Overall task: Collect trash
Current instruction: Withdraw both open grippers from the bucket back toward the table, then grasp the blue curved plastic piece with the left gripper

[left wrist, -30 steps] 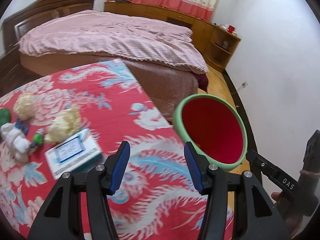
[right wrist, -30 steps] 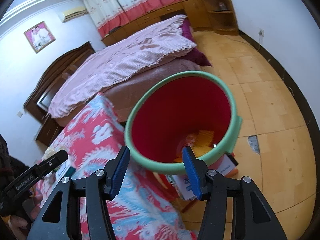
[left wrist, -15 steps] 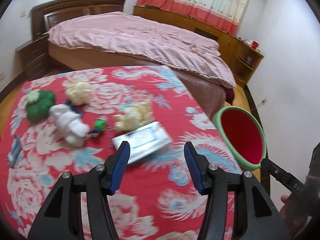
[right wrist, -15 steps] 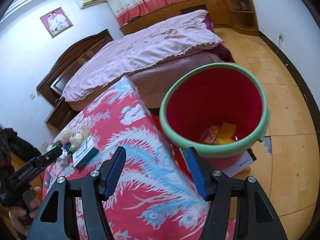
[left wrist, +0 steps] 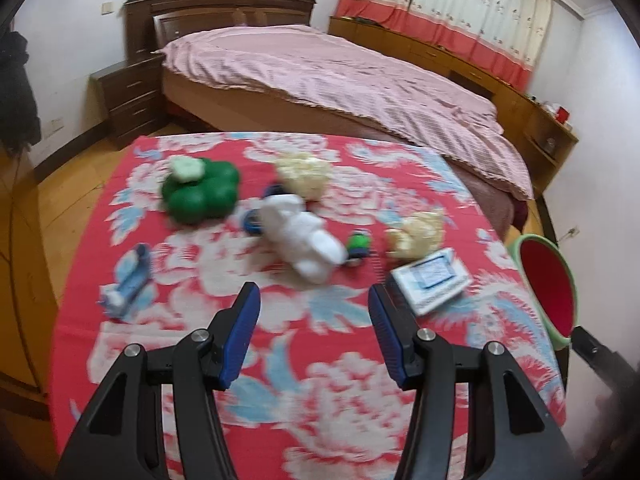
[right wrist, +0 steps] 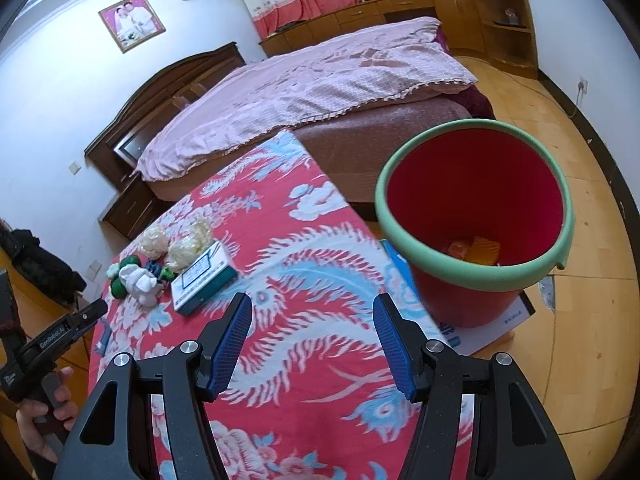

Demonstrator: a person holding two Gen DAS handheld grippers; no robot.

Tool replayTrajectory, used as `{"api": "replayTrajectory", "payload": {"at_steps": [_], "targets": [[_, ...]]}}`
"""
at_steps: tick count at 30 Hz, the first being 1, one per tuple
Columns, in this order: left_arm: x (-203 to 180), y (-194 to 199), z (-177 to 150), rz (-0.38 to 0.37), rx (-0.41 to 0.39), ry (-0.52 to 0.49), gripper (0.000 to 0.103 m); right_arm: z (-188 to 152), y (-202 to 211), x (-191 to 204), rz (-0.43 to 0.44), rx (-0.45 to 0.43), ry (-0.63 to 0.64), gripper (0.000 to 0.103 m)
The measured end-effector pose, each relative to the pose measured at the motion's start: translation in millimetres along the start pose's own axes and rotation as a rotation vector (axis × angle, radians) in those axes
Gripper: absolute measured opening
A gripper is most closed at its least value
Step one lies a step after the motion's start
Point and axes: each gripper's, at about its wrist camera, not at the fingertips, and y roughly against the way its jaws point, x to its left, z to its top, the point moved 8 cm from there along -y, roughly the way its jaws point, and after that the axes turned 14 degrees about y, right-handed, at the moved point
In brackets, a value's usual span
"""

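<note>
A table with a red flowered cloth (left wrist: pixel 320 360) carries scattered bits: a crumpled white tissue (left wrist: pixel 304 236), two yellowish paper wads (left wrist: pixel 306 174) (left wrist: pixel 418 232), a green lump (left wrist: pixel 200 192), a small flat box (left wrist: pixel 432 280) and a blue-white tube (left wrist: pixel 128 284). My left gripper (left wrist: pixel 314 300) hovers open over the cloth just short of the tissue, holding nothing. A red bucket with a green rim (right wrist: pixel 472 184) stands off the table's right edge with yellow and orange scraps (right wrist: pixel 476 248) inside. My right gripper (right wrist: pixel 312 306) is open and empty above the cloth, left of the bucket.
A bed with a pink cover (left wrist: pixel 340 80) lies behind the table, with a dark nightstand (left wrist: pixel 128 100) at its left. Wooden cabinets (right wrist: pixel 500 20) line the far wall. The bucket rests on a white carton (right wrist: pixel 500 320) on the wooden floor (right wrist: pixel 592 320).
My left gripper swung left from the bucket side, so the pile of bits now lies ahead of it. My right gripper drew back from over the bucket and its jaws widened slightly.
</note>
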Motion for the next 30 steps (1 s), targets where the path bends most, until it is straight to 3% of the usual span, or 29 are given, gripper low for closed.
{"api": "replayTrajectory", "payload": {"at_steps": [12,30], "targets": [[80.7,-1.5,9.2,0.076,0.002,0.045,0.056,-4.7,-13.9,39.3,-0.003,0.035,0.041,0.065],[143.1,-37.8,22.8,0.182,0.012,0.054,0.056,-18.9,-46.3,70.3,-0.003,0.124,0.08,0.065]]}}
